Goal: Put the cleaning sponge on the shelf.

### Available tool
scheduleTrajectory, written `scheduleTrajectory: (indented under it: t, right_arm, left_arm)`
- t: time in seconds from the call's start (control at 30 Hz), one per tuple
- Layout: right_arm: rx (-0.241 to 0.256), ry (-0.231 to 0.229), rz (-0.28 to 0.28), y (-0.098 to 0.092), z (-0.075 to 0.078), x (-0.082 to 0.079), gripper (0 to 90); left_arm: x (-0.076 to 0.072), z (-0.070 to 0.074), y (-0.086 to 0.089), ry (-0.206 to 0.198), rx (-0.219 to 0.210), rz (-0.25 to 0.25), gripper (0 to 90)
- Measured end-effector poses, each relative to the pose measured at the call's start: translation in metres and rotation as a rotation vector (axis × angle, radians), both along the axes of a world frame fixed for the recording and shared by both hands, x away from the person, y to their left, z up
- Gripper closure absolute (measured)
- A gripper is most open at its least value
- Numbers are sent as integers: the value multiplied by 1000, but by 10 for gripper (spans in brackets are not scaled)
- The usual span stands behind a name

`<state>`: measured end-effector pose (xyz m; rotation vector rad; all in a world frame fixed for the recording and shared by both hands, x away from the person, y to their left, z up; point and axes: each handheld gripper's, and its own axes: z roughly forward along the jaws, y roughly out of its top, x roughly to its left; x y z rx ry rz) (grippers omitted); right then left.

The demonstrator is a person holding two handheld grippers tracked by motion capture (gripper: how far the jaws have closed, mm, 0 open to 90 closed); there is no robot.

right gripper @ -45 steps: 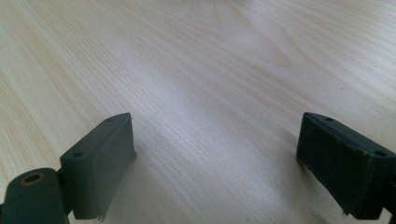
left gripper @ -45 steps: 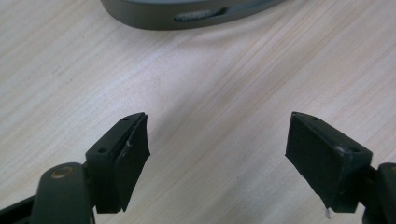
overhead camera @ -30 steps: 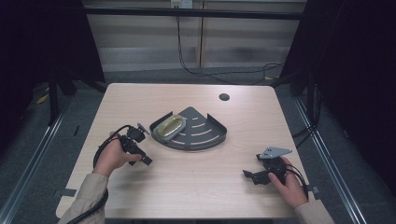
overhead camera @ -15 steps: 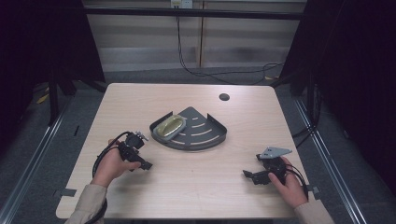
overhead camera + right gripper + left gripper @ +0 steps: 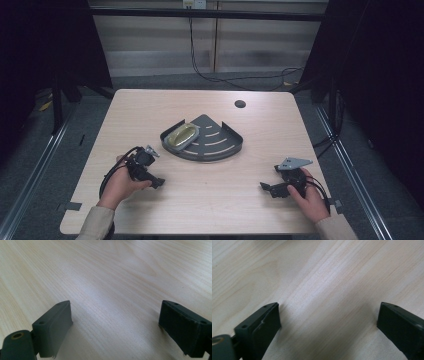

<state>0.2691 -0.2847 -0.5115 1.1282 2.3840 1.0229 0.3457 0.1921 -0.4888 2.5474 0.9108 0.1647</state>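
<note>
Your left gripper [image 5: 156, 182] had pulled back toward the lower left of the frame, jaws spread wide over bare wood and holding nothing, as its own view [image 5: 328, 325] confirmed. A second earlier it sat higher, close to the left edge of the dark corner shelf [image 5: 220, 149]; half a second on it had already slid down and away. The yellow-green oval dish [image 5: 182, 136] lay in the shelf's left end, well apart from the gripper, which suggests the placing was finished and you were retreating. Your right gripper [image 5: 267, 189], at the lower right, was equally wide open and empty [image 5: 115, 327], and had not shifted across the three frames. The table [image 5: 150, 107] bore a small black hole [image 5: 240, 104] near its upper right.
</note>
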Motion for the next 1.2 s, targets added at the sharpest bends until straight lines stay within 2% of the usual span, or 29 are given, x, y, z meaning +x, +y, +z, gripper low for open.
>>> scheduleTrajectory:
  t: [0.1,0.37,0.4,0.47,0.57,0.77,1.1,1.17,1.2]
  right_arm:
    - [0,0,0,0,0,0,107]
    - [0,1,0,0,0,0,107]
    - [0,0,0,0,0,0,107]
    - [0,0,0,0,0,0,107]
    - [0,1,0,0,0,0,107]
    - [0,1,1,0,0,0,107]
    - [0,1,1,0,0,0,107]
    - [0,1,1,0,0,0,107]
    - [0,1,0,0,0,0,107]
  left_arm:
    - [-1,-2,1,-14,-10,-2,0]
    - [-7,-5,7,-58,-65,5,0]
    - [-9,-8,9,-79,-97,13,0]
    - [-10,-8,11,-91,-104,1,0]
    - [-12,-12,16,-123,-154,-7,0]
    - [-14,-16,20,-160,-193,-21,0]
    - [-16,-18,23,-178,-211,-23,0]
    - [-16,-18,22,-179,-207,-15,0]
    - [-15,-16,21,-167,-194,-17,0]
